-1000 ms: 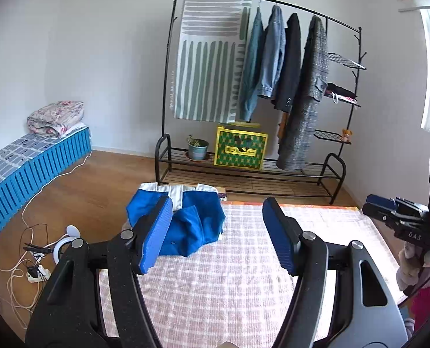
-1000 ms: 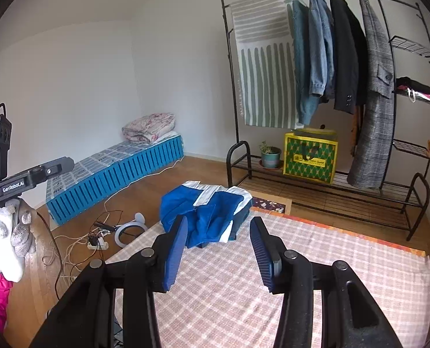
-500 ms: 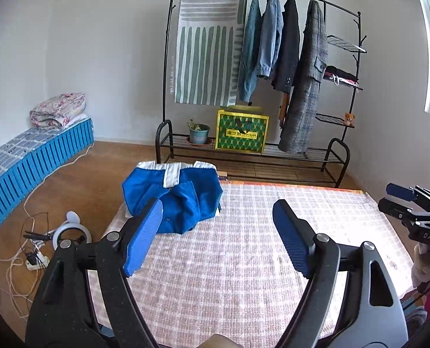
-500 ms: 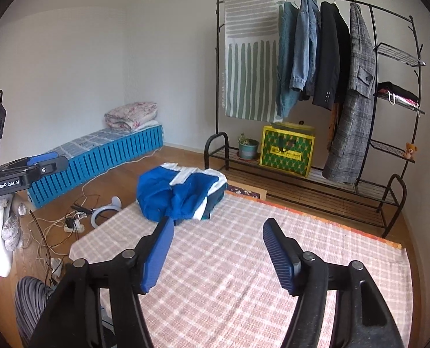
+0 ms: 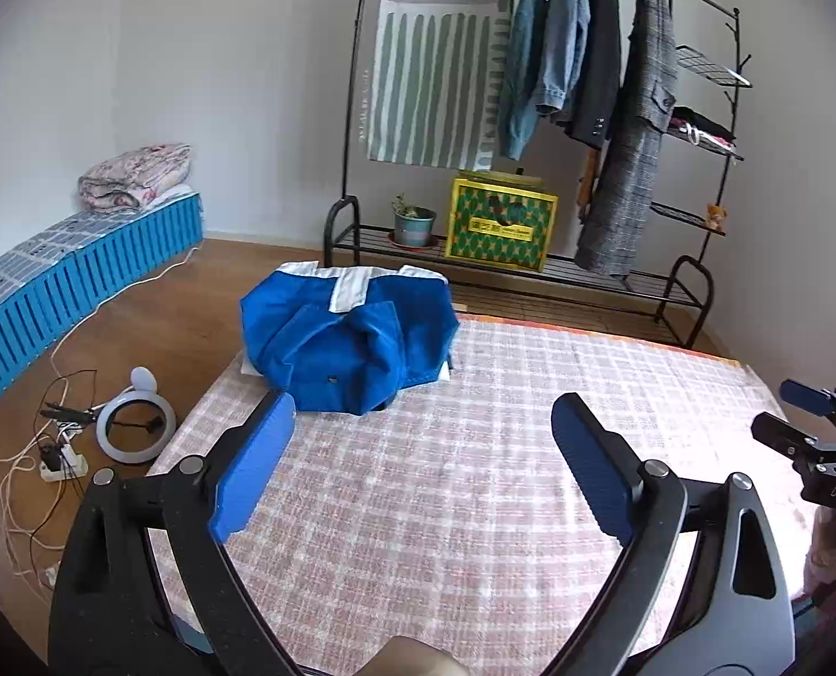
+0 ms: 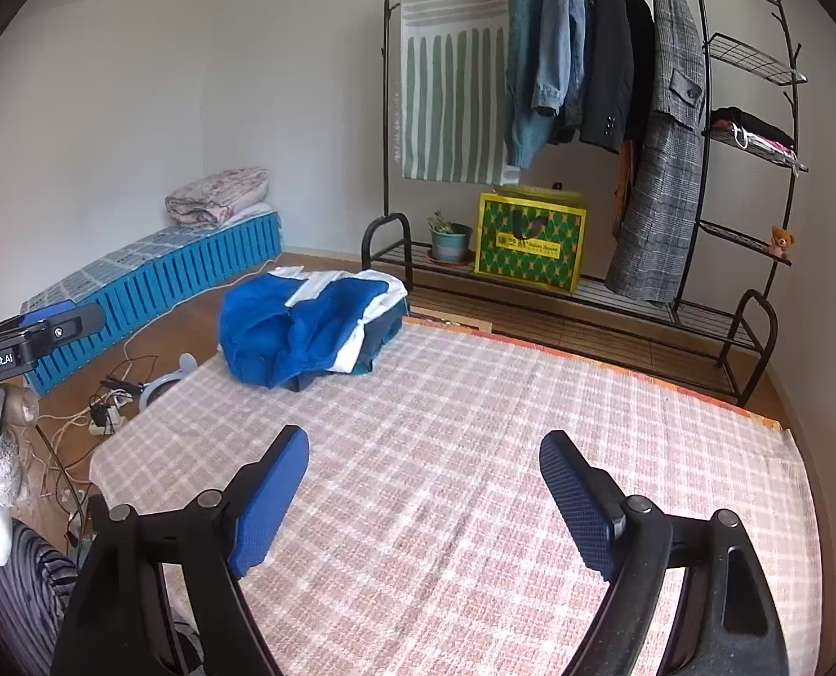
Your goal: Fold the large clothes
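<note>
A blue and white garment (image 5: 350,338) lies bunched in a heap at the far left corner of the pink checked mat (image 5: 474,479); the right wrist view shows the garment (image 6: 305,327) on the same mat (image 6: 474,479). My left gripper (image 5: 423,439) hovers above the mat, short of the heap, its jaws still opening with nothing between them. My right gripper (image 6: 423,479) hangs over the bare middle of the mat, jaws also opening and empty. Each gripper shows at the edge of the other's view: the right gripper (image 5: 812,428), the left gripper (image 6: 35,332).
A black clothes rack (image 5: 530,112) with hung coats, a striped cloth, a plant pot and a green-yellow box (image 5: 499,225) stands behind the mat. A blue low bed (image 5: 80,276) with a folded quilt runs along the left wall. Cables and a ring light (image 5: 133,428) lie on the wooden floor.
Both grippers have sunk toward the mat and tipped further down. Their jaws have spread much wider. The garment has not moved.
</note>
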The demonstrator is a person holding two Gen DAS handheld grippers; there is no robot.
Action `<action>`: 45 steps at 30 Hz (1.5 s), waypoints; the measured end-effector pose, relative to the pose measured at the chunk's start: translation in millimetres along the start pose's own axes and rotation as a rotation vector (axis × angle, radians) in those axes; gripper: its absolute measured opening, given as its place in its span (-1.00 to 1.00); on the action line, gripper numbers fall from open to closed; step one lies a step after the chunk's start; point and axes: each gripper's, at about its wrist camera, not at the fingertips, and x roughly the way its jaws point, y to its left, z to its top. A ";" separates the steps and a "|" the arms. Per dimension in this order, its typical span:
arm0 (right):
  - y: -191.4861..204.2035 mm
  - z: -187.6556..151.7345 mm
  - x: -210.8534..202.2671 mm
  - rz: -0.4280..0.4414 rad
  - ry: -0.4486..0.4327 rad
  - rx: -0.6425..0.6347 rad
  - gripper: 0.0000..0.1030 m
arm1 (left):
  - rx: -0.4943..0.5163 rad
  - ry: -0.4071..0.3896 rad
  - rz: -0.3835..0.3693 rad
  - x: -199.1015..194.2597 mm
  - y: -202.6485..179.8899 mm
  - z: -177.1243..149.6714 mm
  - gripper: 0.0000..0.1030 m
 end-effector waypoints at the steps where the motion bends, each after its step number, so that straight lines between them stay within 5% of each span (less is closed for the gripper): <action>1: -0.8 -2.5 3.9 -0.006 0.004 -0.002 0.68 | -0.006 0.003 0.004 4.5 1.1 -3.0 0.84; 9: -10.1 -15.6 20.0 -0.041 -0.019 0.022 0.99 | 0.000 0.021 0.018 34.5 1.4 -26.8 0.85; 17: -14.2 -31.2 36.4 -0.058 0.019 0.021 0.99 | 0.083 0.052 0.014 49.8 -22.3 -39.5 0.96; 31: -18.6 -43.0 49.2 -0.080 0.044 0.024 0.99 | -0.049 0.138 0.020 69.3 -3.0 -44.8 1.00; 45: -17.7 -44.5 55.3 -0.087 0.052 0.017 0.99 | 0.009 0.129 0.067 69.9 -5.6 -47.7 1.00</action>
